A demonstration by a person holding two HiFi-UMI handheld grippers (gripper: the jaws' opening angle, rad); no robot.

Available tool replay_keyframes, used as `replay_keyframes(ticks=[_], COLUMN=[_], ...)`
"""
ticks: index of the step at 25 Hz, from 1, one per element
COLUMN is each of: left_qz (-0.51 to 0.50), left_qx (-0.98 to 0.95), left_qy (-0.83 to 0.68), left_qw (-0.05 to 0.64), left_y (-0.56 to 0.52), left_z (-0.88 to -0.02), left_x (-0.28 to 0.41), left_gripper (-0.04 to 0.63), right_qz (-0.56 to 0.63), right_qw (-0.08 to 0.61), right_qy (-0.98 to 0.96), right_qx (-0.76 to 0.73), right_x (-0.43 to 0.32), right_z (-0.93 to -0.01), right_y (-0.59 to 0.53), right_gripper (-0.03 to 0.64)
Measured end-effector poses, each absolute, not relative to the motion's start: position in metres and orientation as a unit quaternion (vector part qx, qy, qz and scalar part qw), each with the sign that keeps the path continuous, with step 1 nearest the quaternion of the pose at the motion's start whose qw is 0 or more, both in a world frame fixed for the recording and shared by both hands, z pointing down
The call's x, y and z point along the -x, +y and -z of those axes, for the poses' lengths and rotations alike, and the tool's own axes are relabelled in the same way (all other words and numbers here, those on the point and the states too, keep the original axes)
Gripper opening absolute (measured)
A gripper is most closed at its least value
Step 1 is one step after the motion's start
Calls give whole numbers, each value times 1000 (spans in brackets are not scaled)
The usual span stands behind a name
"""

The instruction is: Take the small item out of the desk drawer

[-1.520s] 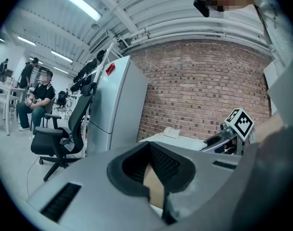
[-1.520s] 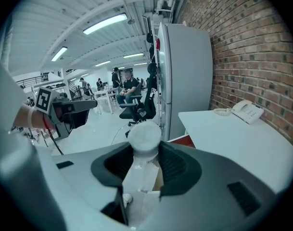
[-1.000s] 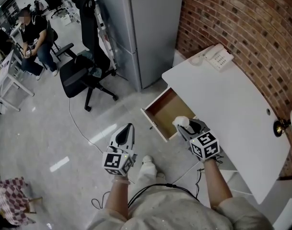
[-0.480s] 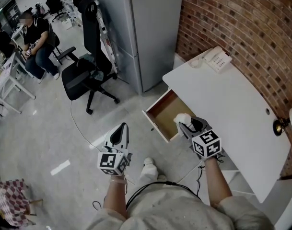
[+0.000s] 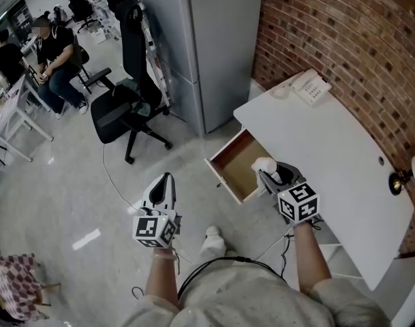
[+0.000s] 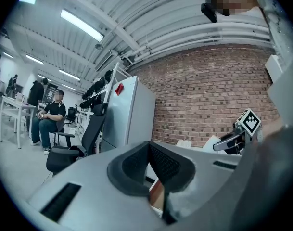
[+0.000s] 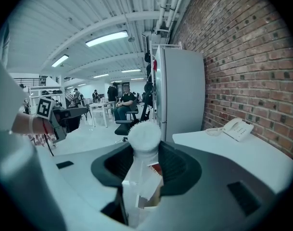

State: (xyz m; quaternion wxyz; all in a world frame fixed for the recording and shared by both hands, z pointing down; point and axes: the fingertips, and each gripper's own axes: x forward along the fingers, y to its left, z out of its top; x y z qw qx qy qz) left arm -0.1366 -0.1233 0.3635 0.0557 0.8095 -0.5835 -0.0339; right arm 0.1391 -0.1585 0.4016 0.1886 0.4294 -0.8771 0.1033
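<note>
Foreground: left gripper [image 6: 148, 150], dark ribbed fingers [image 6: 131, 166] closed tip to tip, nothing between them. Sliver of wooden drawer [image 6: 157, 196] seen below them. Behind: grey cabinet [image 6: 132, 114], brick wall [image 6: 209, 95], black office chair [image 6: 71, 150], seated person [image 6: 50, 119] far left. Right side: right gripper [image 6: 223, 146] with marker cube [image 6: 249, 121]

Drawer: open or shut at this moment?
Open: the drawer stands pulled out from the desk, its brown inside showing in the head view.
</note>
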Motion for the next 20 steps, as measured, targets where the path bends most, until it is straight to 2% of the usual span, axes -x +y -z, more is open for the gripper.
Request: replay_keyframes(ticks=[20], left_qz=[33], left_qx=[-799], left_qy=[-599], left_qw=[45], left_y=[-120], left_z=[-356], left_x=[156], left_gripper=[-2], right_qz=[-83], right_qw=[165], right_qy=[-881], right_qx=[-436], right_x=[-137], right_z=[-379], right_y=[-167], right_gripper=[167])
